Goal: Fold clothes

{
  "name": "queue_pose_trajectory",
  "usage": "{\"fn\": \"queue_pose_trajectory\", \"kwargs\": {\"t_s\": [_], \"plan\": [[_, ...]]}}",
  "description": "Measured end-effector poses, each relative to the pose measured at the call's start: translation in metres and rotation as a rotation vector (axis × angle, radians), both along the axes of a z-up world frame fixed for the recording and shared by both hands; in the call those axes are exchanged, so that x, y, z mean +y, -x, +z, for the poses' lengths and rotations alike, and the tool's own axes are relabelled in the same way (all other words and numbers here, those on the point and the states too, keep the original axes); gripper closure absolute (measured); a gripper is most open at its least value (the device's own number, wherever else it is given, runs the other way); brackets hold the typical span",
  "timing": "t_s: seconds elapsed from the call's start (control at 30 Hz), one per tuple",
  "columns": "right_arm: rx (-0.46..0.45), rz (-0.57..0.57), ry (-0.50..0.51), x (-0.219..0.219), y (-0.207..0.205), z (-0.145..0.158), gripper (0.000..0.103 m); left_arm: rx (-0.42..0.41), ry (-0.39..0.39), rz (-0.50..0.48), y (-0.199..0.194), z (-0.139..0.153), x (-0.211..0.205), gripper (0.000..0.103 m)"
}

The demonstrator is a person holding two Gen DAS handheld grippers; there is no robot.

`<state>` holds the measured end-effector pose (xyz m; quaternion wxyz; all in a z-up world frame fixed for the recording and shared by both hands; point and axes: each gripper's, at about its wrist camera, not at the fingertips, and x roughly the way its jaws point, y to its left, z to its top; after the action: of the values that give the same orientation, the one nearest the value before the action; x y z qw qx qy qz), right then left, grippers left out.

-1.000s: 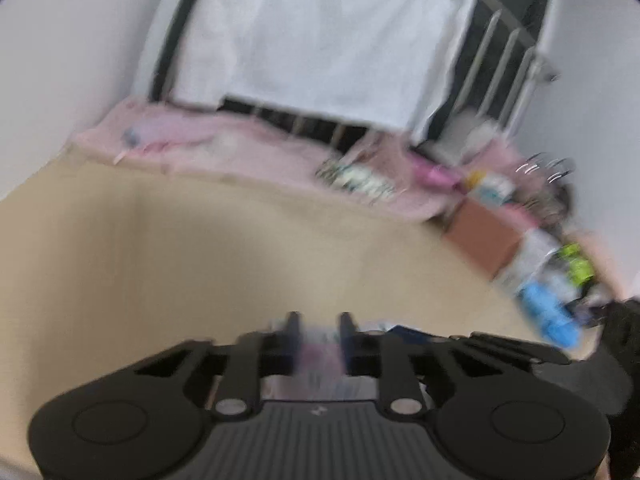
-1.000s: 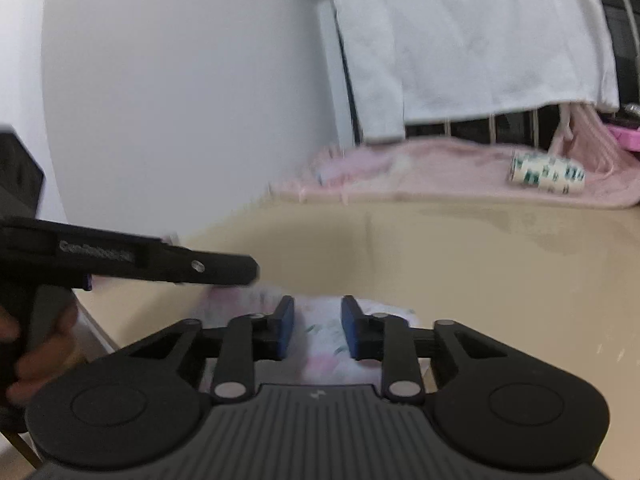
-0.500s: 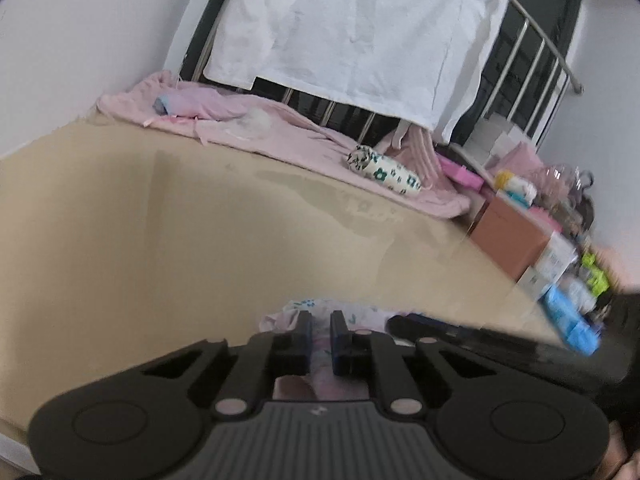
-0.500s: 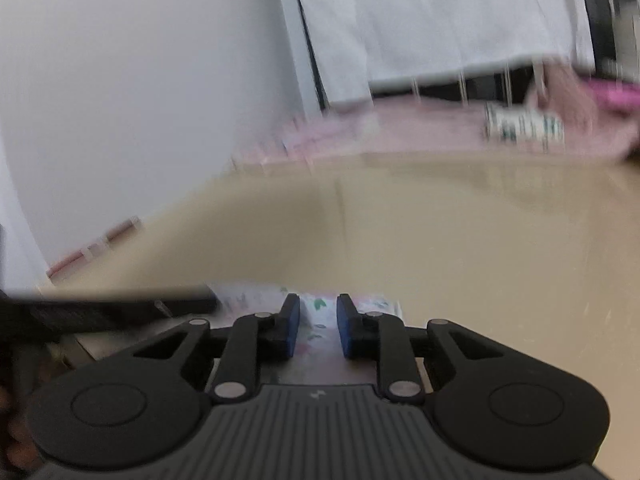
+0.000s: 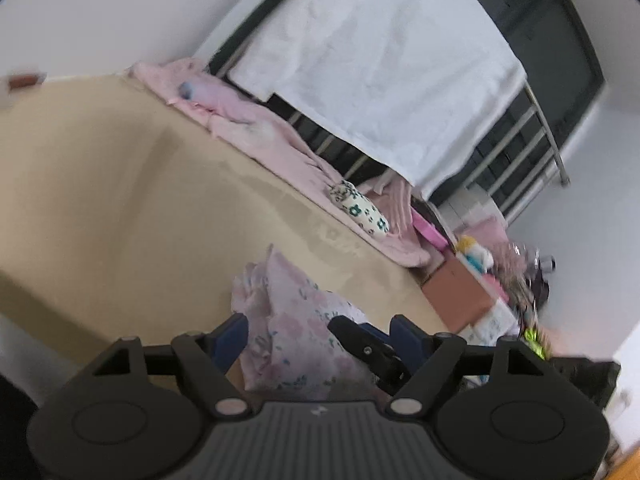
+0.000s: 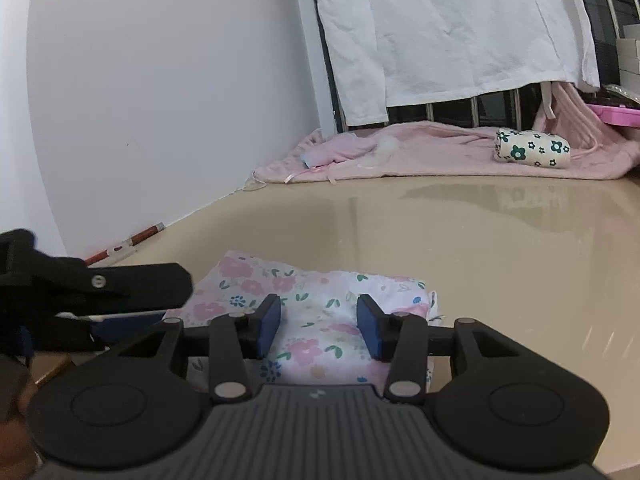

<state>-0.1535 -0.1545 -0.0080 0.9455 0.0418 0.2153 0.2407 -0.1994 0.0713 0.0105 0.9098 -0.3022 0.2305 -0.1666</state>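
Near the glossy beige worktop's (image 6: 460, 240) front edge lies a folded floral cotton garment (image 6: 316, 304). Both tools, left (image 5: 320, 330) and right (image 6: 319, 326), gape empty. Soft, light cloth probably; pinch corners.

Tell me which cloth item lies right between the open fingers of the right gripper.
The pink floral garment, folded on the beige table. The pink blanket, the green-flowered roll and the hanging white sheet sit far back.
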Motion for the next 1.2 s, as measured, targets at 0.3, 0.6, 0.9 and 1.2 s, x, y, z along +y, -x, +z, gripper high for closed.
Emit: {"fn": "queue_pose_trajectory", "kwargs": {"t_s": [0.3,0.6,0.9,1.2], "plan": [[-0.004,-0.01,-0.013,0.003,0.001,-0.004,0.06,0.14,0.168,-0.052,-0.023,-0.015,0.006,0.057],[-0.041,-0.043,0.006,0.009,0.003,-0.005,0.059,0.113,0.213,0.069,-0.012,-0.008,0.027,0.049],[-0.071,-0.054,-0.003,0.004,0.007,0.0,0.059,0.136,0.025,0.011,-0.027,-0.008,0.006,0.059],[-0.099,-0.092,0.008,-0.004,0.012,0.004,0.059,0.118,0.041,0.039,-0.016,-0.001,0.005,0.076]]}}
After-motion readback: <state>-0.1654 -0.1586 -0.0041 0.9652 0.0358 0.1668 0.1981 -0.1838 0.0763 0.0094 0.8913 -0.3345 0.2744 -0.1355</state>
